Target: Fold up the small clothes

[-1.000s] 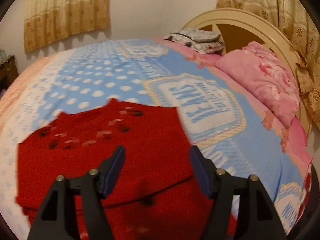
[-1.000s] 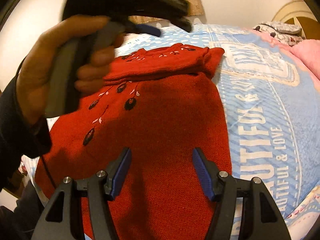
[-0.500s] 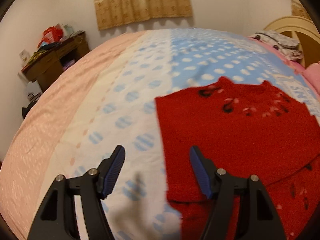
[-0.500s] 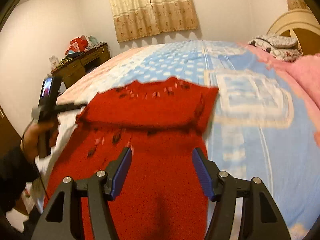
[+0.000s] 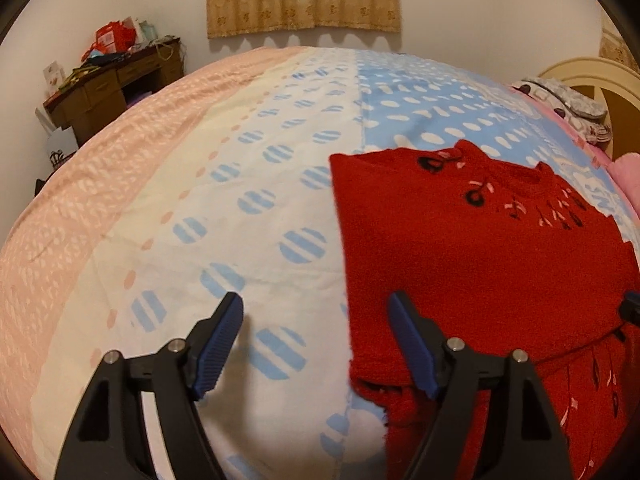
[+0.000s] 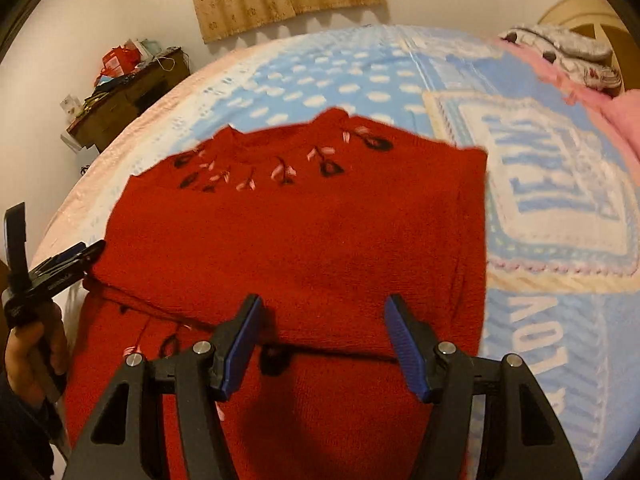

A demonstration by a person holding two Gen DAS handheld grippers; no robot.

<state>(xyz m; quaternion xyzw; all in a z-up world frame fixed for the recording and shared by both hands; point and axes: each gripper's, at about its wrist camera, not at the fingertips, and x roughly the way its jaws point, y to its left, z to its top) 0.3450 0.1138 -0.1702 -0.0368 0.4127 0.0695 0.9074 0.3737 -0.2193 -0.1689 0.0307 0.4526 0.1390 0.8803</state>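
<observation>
A small red knitted sweater [image 6: 304, 240] with black and pink embroidery at the neck lies on the bed, its upper part folded down over the lower part. In the left wrist view the sweater [image 5: 480, 264] fills the right side. My left gripper [image 5: 316, 344] is open and empty, hovering over the sweater's left edge and the bedsheet. My right gripper [image 6: 324, 344] is open and empty, above the fold line in the sweater's middle. The left gripper [image 6: 60, 268] also shows in the right wrist view at the sweater's left edge.
The bed has a blue, white and pink patterned sheet [image 5: 240, 208]. A cluttered wooden desk [image 5: 108, 92] stands at the far left wall. Pink bedding [image 6: 616, 120] and a grey folded cloth [image 6: 568, 52] lie by the cream headboard [image 5: 592, 80] at right.
The left gripper has swung left, off the sweater's middle to its left edge. The right gripper has pulled back and steadied over the fold; the sweater's top flap now lies flat.
</observation>
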